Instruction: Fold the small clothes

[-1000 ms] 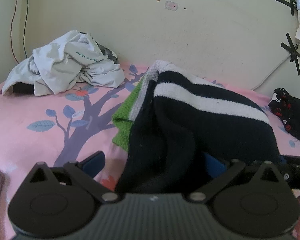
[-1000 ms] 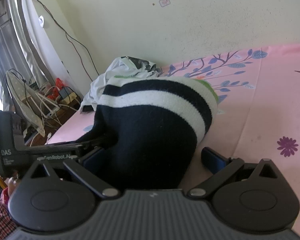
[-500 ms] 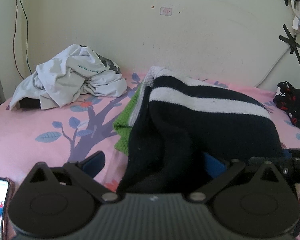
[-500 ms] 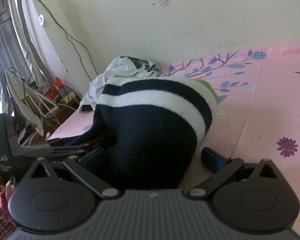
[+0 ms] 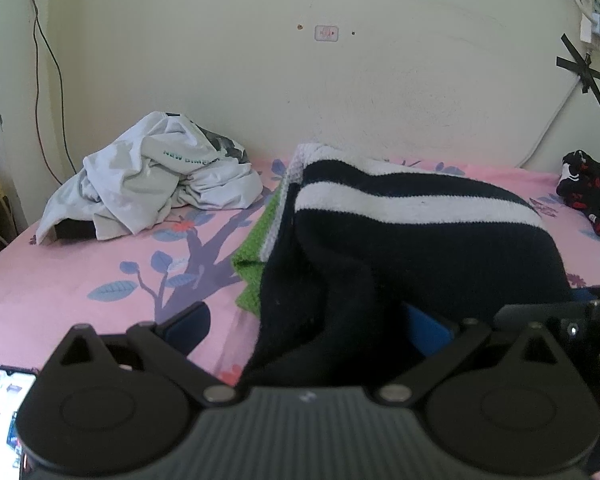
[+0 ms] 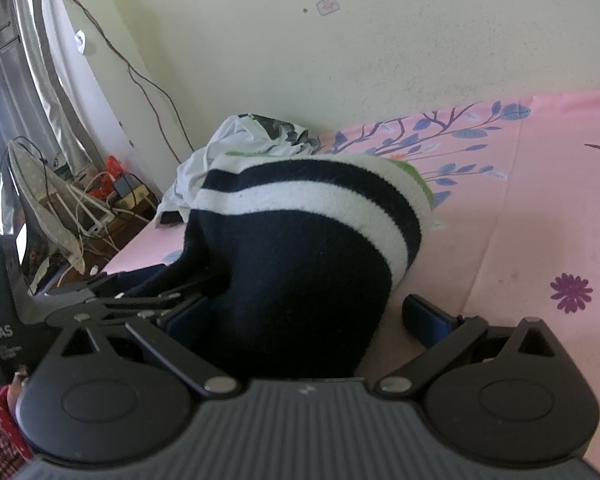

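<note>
A black knit garment with white stripes and a green band (image 5: 412, 240) lies bunched on the pink floral bedsheet (image 5: 60, 280). It also shows in the right wrist view (image 6: 300, 248). My left gripper (image 5: 308, 320) is open, its blue fingers spread wide, with the garment's near edge lying between them. My right gripper (image 6: 312, 316) is open too, fingers wide apart, the black cloth heaped between them. The left gripper's body (image 6: 4, 320) shows at the left of the right wrist view.
A crumpled white shirt (image 5: 156, 184) lies at the back left by the wall. A black and red garment (image 5: 592, 196) sits at the far right. A phone (image 5: 0, 416) lies at the bed's near left. Cables and clutter (image 6: 80, 208) stand beyond the bed's left edge.
The left wrist view has pulled back and risen slightly, so the garment and white shirt sit lower and farther. The right gripper has hardly moved. Both stay open.
</note>
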### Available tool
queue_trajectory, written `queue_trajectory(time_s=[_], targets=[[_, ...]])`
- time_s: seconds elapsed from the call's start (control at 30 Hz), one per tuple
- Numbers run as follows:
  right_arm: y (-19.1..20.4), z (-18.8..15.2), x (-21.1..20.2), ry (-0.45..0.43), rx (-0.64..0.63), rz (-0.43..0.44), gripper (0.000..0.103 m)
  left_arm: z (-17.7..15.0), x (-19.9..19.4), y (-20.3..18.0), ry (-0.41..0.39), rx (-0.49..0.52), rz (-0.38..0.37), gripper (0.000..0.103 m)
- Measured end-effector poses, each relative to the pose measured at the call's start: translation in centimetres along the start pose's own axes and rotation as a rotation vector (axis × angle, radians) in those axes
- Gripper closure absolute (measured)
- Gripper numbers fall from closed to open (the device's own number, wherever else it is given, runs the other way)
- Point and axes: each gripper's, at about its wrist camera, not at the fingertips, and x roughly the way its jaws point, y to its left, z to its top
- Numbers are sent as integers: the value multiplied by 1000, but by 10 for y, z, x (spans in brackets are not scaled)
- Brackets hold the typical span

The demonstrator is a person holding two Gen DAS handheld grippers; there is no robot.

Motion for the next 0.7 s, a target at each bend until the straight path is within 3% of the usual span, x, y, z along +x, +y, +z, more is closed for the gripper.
queue_trajectory(time_s=[0.7], targets=[[-1, -15, -23, -26, 19, -40, 6, -9, -17, -3, -43, 3, 55, 0]])
